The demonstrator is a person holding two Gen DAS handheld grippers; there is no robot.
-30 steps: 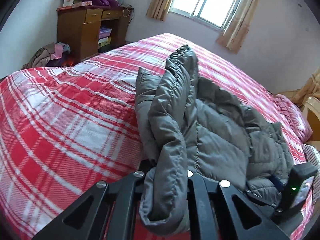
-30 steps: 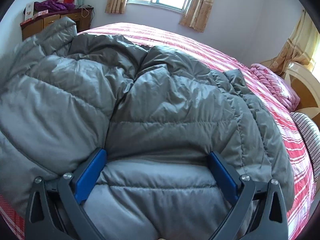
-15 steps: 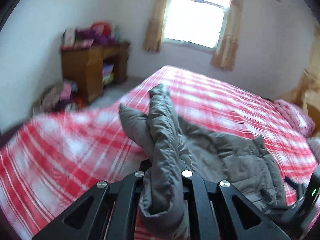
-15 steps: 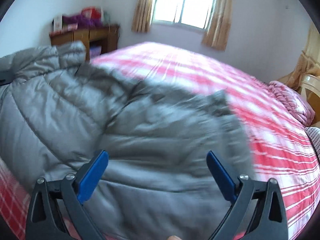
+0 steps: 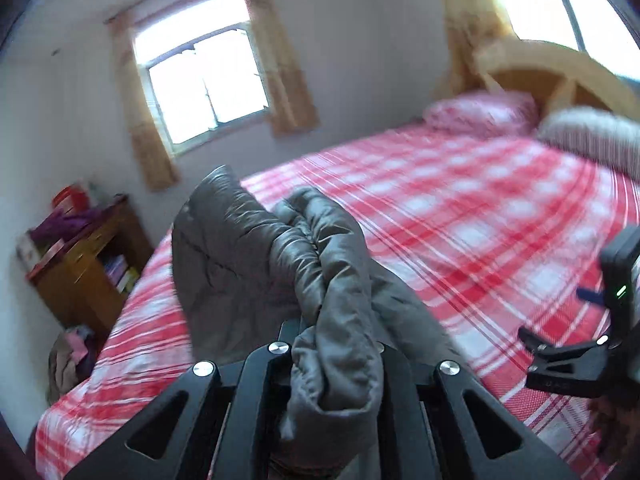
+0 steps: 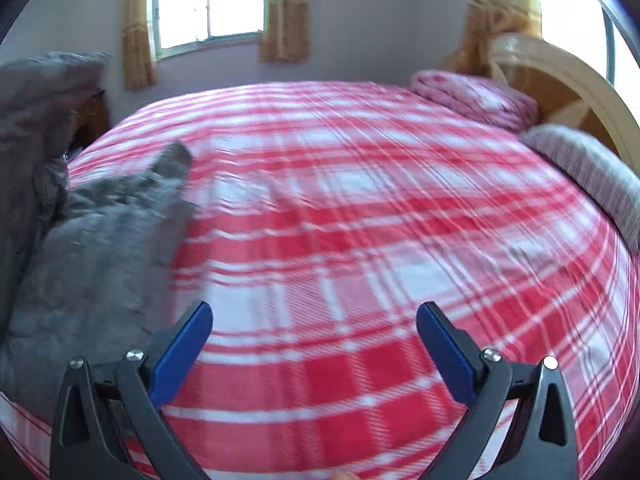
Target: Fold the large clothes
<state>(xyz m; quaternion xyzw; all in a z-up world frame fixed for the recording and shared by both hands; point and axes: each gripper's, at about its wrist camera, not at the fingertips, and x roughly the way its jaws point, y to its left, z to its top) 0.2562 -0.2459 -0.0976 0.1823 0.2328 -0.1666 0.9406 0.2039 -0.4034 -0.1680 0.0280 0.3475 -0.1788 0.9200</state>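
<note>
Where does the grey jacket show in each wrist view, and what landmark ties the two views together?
Left wrist: the jacket fills the lower centre, pinched in the left gripper.
Right wrist: the jacket lies along the left edge, clear of the open right gripper.
Shared landmark: the pink pillow by the headboard.

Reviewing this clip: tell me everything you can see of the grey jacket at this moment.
The grey jacket is a puffy, quilted garment with a slightly shiny shell. A bunched fold of it is clamped in the shut left gripper and lifted, the rest hanging down toward the red plaid bed. In the right wrist view its bulk lies crumpled on the bed's left side, blurred. The open right gripper is beside it, not touching it.
</note>
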